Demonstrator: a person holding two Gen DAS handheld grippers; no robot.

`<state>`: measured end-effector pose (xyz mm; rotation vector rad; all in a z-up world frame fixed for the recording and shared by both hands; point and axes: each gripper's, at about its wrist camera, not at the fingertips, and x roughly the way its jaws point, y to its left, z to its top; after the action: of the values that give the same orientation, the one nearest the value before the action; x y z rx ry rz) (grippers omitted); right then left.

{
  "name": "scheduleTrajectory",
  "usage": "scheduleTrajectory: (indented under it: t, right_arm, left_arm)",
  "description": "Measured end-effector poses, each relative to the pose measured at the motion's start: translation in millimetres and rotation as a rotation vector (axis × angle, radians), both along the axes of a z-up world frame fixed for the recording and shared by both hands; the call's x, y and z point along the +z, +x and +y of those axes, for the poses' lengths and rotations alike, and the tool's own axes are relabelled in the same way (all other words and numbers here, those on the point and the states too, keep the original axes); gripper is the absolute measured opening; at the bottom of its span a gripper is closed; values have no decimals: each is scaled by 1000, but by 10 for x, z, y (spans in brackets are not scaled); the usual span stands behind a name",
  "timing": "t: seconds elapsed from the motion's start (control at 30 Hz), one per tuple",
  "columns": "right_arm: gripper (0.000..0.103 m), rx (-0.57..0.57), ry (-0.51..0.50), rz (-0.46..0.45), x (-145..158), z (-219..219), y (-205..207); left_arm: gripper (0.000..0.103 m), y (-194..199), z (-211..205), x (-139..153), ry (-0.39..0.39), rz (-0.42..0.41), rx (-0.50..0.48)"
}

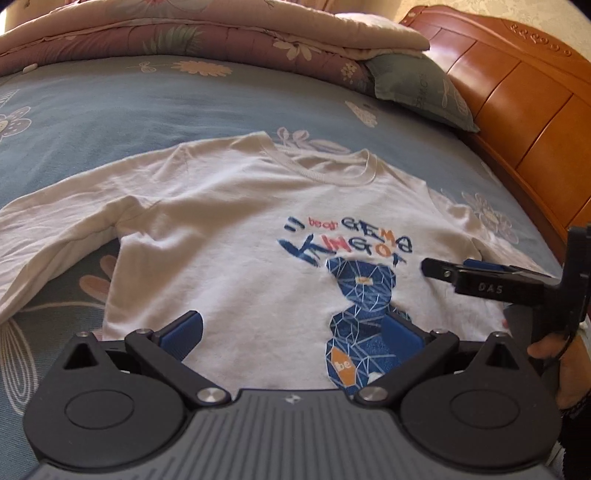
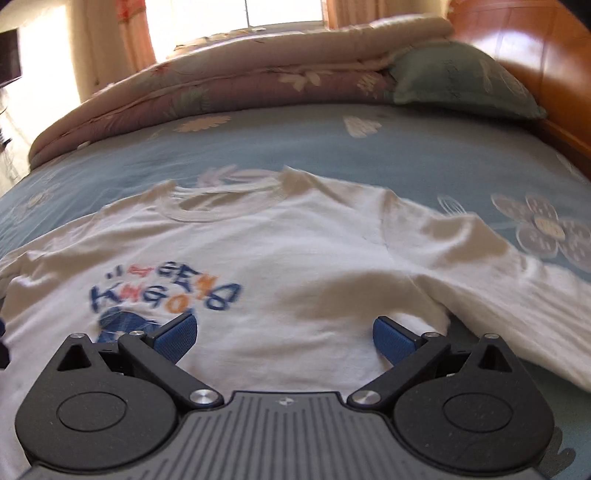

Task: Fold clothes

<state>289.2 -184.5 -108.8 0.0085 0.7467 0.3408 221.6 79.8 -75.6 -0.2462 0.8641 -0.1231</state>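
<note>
A white long-sleeved shirt [image 1: 236, 236] is laid face up on the bed [image 1: 92, 110], printed side showing, collar [image 1: 325, 170] pointed toward the folded quilt [image 1: 207, 33] and the green pillow [image 1: 424, 85] beside the wooden headboard [image 1: 517, 103]. Both sleeves are spread out sideways, so no fold is judged to be made yet.

The left claw [image 1: 291, 332] is held low over the lower front of the shirt, jaws wide apart, nothing gripped; the blue bear print [image 1: 362, 295] is seen between and beyond its pads. The right claw [image 2: 284, 334] is likewise held apart and empty, over the shirt's body near its right armpit, with the right sleeve [image 2: 517, 314] stretched off toward the bed edge. In the left wrist view the right claw is seen from the side just above the cloth, gripped by a hand [image 1: 554, 358].

Both claws seem to be positioned low and open so that hem or side edges can be pinched. Some motion blur is noted in the right view.
</note>
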Motion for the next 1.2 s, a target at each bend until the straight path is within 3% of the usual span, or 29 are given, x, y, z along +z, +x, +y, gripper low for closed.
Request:
scheduleTrajectory:
  t: [0.13,0.27,0.4,0.5,0.57,0.67,0.77,0.9,1.0,1.07,1.2]
  right_arm:
    - [103,16,-4,-8,-27,-248,-252]
    - [103,58,-89,-1,54,-235,-459]
    - [103,125,-16,-38,240,-154,-570]
    - [103,160,-31,-49,217,-29,-560]
    - [103,148,-34,5,95,-38,-524]
    - [103,103,-89,-12,-4,-162,-616]
    - [103,45,-87,9,99,-276,-761]
    - [103,110,-66,-25,242,-211,-1131]
    - [103,148,-75,17,156,-129,-1287]
    - [103,137,-94,62,18,-115,-1339]
    - [103,100,-64,22,-55,-183,-1453]
  left_arm:
    - [102,6,-68,-34,11,8,-17]
    - [102,-33,-171,-23,6,-22,-61]
    - [102,-41,-261,-14,12,-46,-98]
    - [102,-25,-292,-47,10,-41,-108]
    - [102,-21,-307,-69,8,-35,-112]
    - [102,-22,-334,-76,20,-32,-118]
    - [102,-26,-333,-70,12,-36,-123]
    - [102,-23,-358,-85,15,-32,-128]
    - [102,-36,-402,-94,17,-33,-143]
    - [102,-61,-446,-85,12,-40,-167]
    - [102,-117,-582,-74,14,-57,-232]
